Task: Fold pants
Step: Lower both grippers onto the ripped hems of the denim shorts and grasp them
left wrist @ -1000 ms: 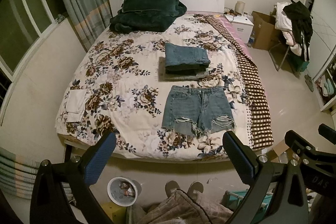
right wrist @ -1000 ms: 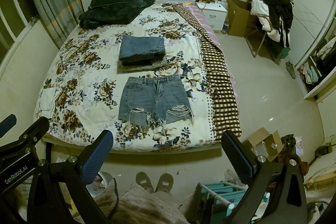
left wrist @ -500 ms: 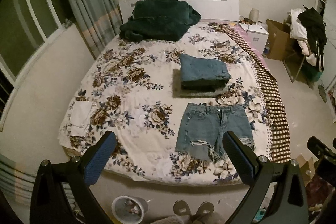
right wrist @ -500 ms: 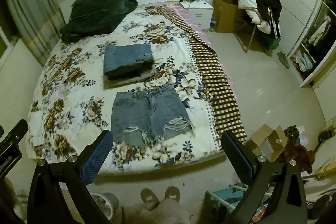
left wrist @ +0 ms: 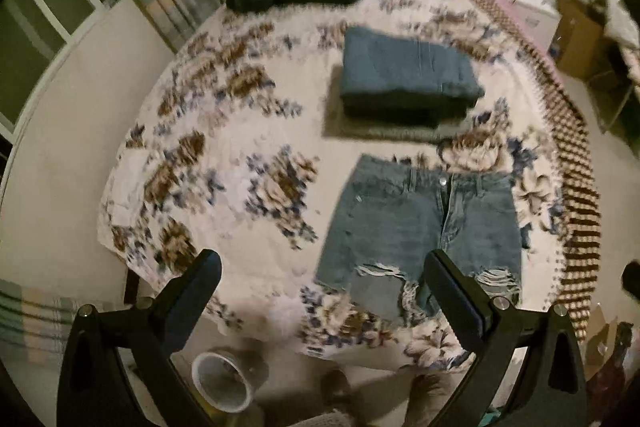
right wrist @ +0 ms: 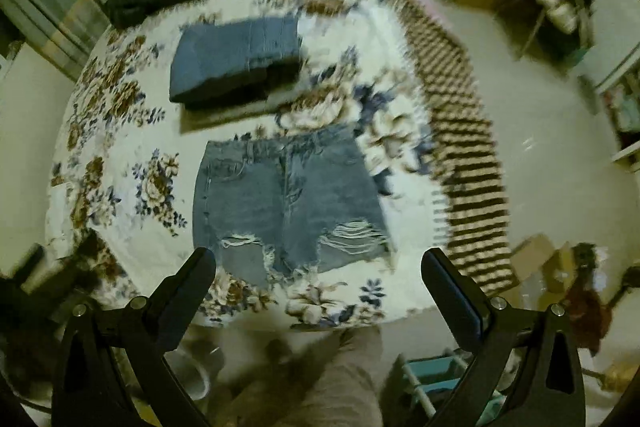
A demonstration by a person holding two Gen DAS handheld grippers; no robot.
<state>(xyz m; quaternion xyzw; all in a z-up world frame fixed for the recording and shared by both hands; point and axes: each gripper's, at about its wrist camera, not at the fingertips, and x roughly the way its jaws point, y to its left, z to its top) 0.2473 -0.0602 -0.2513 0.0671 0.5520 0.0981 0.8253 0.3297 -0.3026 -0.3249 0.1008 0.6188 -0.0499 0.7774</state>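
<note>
Both claws, left claw (left wrist: 322,301) and right claw (right wrist: 318,299), gape released above shorts (left wrist: 424,227) near bed edge (left wrist: 360,351)

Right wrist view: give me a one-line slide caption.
Open right tongs above denim shorts spread flat on the flowered bedspread, a stack of folded jeans beyond.

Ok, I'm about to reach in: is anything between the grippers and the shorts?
Nothing visible is. The shorts lie flat and bare near the bed's foot edge, and both the left gripper and the right gripper are open above them. The folded jeans sit beyond the waistband.
</note>
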